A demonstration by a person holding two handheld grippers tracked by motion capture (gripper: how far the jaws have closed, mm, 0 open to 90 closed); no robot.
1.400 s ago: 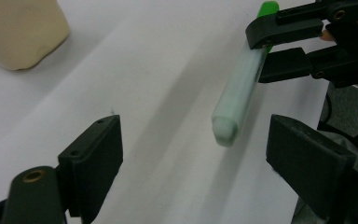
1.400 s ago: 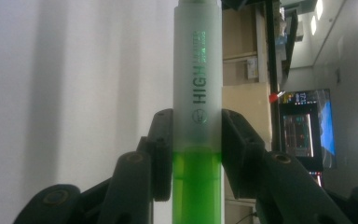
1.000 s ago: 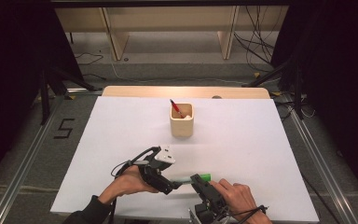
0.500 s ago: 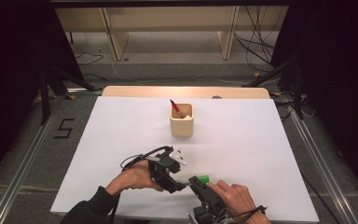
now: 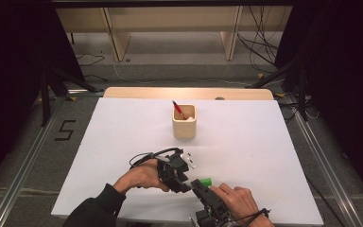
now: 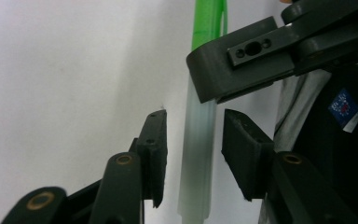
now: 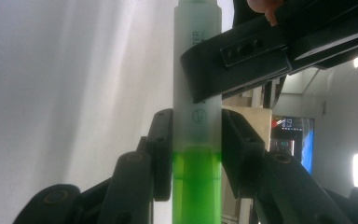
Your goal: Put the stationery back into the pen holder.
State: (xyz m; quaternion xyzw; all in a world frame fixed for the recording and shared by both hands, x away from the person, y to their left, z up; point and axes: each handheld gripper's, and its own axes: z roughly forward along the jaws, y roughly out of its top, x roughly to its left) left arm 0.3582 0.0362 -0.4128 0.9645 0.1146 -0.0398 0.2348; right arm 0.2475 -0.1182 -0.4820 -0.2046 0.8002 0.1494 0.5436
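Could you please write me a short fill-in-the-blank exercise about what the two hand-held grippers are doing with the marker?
1. The right hand-held gripper is clamped on a marker whose cap is ____.
2. The left hand-held gripper, whose jaws have just been closing, straddles the marker's ____ barrel.
3. The wooden cup on the white table holds a ____ pen.

Missing words: green; frosted white; red

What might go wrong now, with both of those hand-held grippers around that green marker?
The right hand-held gripper clamps the green marker near where cap meets the frosted barrel. The left hand-held gripper has just been closing around the barrel; gaps show beside both pads.

1. An off-centre closure may knock the barrel askew instead of gripping it.
2. The two sets of jaws nearly overlap, so they may collide.
3. A sudden pull may jerk the marker loose onto the white table.
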